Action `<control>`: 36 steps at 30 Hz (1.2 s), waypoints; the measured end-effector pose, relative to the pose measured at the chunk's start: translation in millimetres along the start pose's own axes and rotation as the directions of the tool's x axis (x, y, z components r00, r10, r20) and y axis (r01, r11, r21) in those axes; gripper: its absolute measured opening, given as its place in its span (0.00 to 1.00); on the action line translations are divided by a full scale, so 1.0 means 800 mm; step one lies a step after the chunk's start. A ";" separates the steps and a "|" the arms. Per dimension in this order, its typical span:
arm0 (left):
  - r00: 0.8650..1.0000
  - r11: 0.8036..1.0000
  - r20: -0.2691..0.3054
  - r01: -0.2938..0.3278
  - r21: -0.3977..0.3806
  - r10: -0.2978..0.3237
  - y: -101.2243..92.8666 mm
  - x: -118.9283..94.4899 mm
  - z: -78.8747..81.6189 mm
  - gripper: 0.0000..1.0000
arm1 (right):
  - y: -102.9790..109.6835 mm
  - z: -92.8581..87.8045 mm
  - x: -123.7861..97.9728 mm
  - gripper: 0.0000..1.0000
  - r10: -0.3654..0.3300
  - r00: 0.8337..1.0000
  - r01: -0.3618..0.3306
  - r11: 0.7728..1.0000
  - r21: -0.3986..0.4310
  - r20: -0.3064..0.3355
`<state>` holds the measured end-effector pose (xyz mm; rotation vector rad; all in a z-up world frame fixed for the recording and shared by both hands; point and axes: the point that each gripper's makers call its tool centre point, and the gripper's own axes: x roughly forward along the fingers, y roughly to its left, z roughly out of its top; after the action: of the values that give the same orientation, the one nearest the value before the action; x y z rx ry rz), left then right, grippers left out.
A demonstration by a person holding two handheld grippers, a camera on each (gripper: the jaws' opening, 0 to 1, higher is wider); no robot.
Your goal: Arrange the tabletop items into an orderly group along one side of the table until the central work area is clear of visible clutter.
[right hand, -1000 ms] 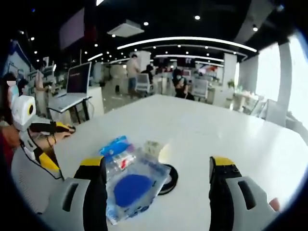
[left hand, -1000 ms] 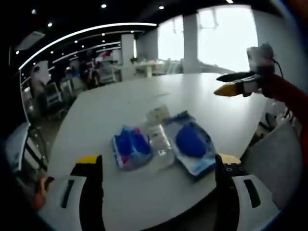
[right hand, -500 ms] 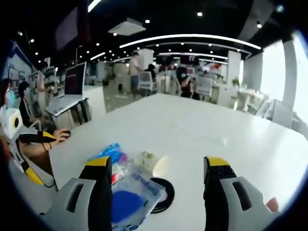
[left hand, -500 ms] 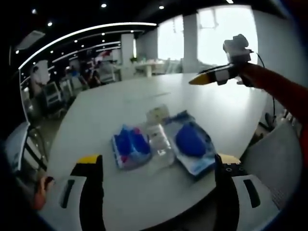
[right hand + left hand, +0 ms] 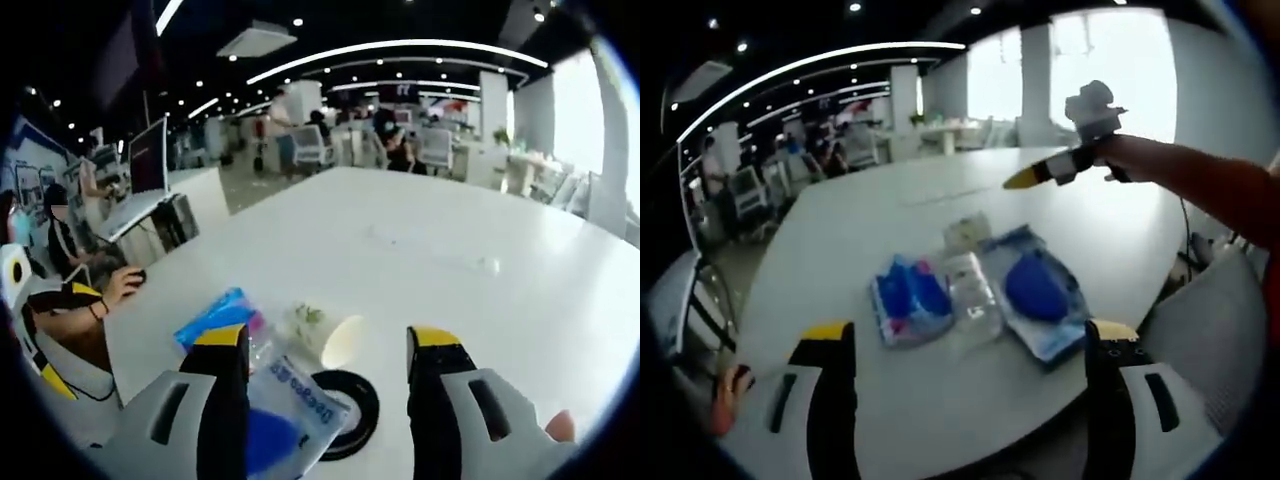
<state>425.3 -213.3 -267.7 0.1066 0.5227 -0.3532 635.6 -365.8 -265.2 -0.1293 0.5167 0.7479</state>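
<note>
The left claw (image 5: pixel 965 385) hangs wide open and empty before the blue packets (image 5: pixel 980 295) mid-desk (image 5: pixel 840 240). The right claw (image 5: pixel 325 385), also open and empty, has advanced over them toward the paper cup (image 5: pixel 335 338), likely its first pickup.

This is a large open-plan office. A broad white surface (image 5: pixel 440 240) sits in the near part of the room, and beyond it stand rows of desks with office chairs (image 5: pixel 310 148) and people seated or standing among them. A monitor (image 5: pixel 148 155) rests on a desk at the far left in the right gripper view, long curved light strips (image 5: pixel 390 50) and small spotlights run across the dark ceiling, and tall bright windows (image 5: pixel 1110 60) line the far wall.
</note>
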 end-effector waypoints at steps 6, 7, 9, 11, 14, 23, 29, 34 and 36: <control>1.000 1.000 -0.012 0.007 -0.008 -0.007 0.000 0.002 -0.003 0.91 | 0.000 -0.016 0.024 0.53 0.050 0.998 -0.046 0.994 0.096 -0.042; 1.000 1.000 -0.014 0.007 -0.008 -0.008 0.000 0.002 -0.004 0.91 | -0.001 -0.019 0.027 0.52 0.051 0.998 -0.046 0.993 0.107 -0.048; 1.000 1.000 -0.016 0.007 -0.010 -0.007 0.000 0.003 -0.004 0.91 | -0.001 -0.021 0.032 0.50 0.059 0.997 -0.052 0.991 0.122 -0.053; 1.000 1.000 -0.021 0.010 -0.017 -0.011 -0.001 0.004 -0.006 0.91 | 0.000 -0.024 0.038 0.46 0.067 0.996 -0.059 0.990 0.130 -0.060; 1.000 1.000 -0.026 0.012 -0.023 -0.013 0.000 0.006 -0.007 0.91 | -0.002 -0.030 0.049 0.40 0.081 0.994 -0.069 0.986 0.154 -0.071; 0.999 0.999 -0.036 0.011 -0.040 -0.012 0.002 0.009 -0.010 0.90 | 0.001 -0.048 0.072 0.33 0.107 0.988 -0.085 0.979 0.187 -0.109; 0.999 0.999 -0.043 0.010 -0.044 -0.012 0.002 0.010 -0.012 0.89 | 0.000 -0.057 0.082 0.27 0.120 0.985 -0.092 0.972 0.218 -0.120; 0.999 0.999 -0.049 0.011 -0.050 -0.014 0.002 0.011 -0.014 0.89 | 0.003 -0.057 0.086 0.25 0.125 0.985 -0.097 0.971 0.219 -0.119; 0.999 0.999 -0.048 0.011 -0.051 -0.014 0.003 0.012 -0.014 0.89 | 0.002 -0.058 0.088 0.25 0.127 0.984 -0.096 0.970 0.225 -0.125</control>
<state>428.8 -212.1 -282.3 0.0634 0.5804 -0.3503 659.1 -334.9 -340.4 0.0537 0.7398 0.7904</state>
